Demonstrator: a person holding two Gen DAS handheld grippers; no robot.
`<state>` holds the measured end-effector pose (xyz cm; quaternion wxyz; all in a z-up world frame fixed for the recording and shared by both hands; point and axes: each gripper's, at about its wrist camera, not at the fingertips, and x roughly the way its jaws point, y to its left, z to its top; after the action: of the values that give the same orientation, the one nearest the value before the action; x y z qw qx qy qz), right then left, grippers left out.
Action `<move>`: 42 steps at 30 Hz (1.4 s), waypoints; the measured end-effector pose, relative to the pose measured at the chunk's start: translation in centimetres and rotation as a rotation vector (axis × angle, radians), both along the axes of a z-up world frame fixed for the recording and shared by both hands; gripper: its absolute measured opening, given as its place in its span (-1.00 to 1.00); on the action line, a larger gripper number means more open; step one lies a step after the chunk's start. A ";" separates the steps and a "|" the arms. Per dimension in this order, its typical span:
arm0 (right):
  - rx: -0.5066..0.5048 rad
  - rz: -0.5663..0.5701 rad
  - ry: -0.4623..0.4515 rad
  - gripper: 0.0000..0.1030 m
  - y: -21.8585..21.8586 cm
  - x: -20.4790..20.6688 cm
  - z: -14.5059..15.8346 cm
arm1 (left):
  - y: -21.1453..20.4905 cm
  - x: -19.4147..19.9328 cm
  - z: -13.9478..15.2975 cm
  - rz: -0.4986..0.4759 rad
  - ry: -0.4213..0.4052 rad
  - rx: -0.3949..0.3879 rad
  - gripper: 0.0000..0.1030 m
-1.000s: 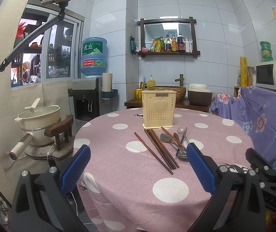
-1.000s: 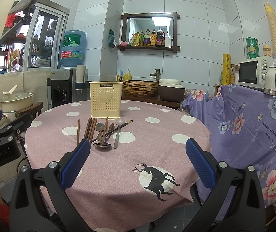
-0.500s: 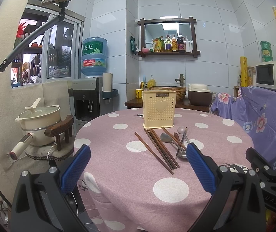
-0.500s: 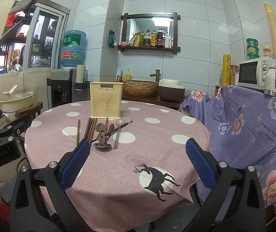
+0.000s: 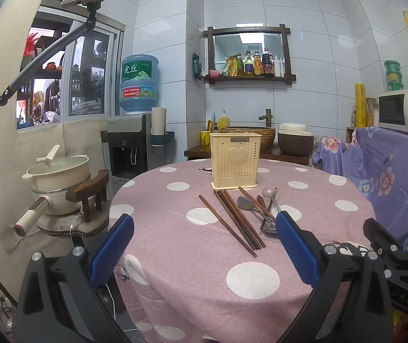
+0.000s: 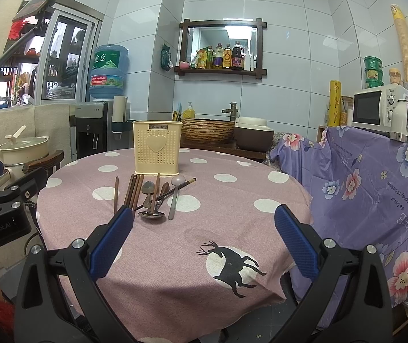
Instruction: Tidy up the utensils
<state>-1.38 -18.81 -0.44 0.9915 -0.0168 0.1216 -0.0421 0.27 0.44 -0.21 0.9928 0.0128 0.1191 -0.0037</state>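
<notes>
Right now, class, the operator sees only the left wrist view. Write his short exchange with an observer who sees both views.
Operator: Is the right gripper open?
Observer: Yes, wide open, nothing between its pads.
Operator: What lies at the near end of the pile?
Observer: The bowl of a big metal spoon.
Operator: And on the cloth nearer than that?
Observer: A black deer print on a white dot.

We've got our right gripper (image 6: 204,228) wide open over the pink tablecloth (image 6: 232,197), chopsticks (image 6: 135,191) and spoons (image 6: 158,197) piled before the cream holder (image 6: 157,151)
</notes>
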 end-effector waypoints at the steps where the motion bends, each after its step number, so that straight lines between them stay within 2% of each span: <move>1: 0.000 0.000 -0.001 0.90 0.0 0.0 0.0 | 0.0 0.0 0.0 -0.001 0.000 0.000 0.91; 36: -0.003 0.001 0.001 0.90 0.2 -0.1 0.0 | 0.2 -0.1 -0.6 -0.002 0.008 -0.001 0.91; 39: -0.001 -0.002 0.013 0.90 0.2 0.2 -0.2 | 0.2 0.3 -1.1 -0.010 0.035 -0.007 0.91; 42: 0.012 -0.011 0.070 0.90 -0.4 1.8 -0.8 | 0.4 2.1 -1.7 -0.026 0.124 -0.019 0.91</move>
<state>0.37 -19.19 -1.21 0.9865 -0.0118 0.1568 -0.0461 2.33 0.87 -1.94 0.9834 0.0046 0.1802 -0.0182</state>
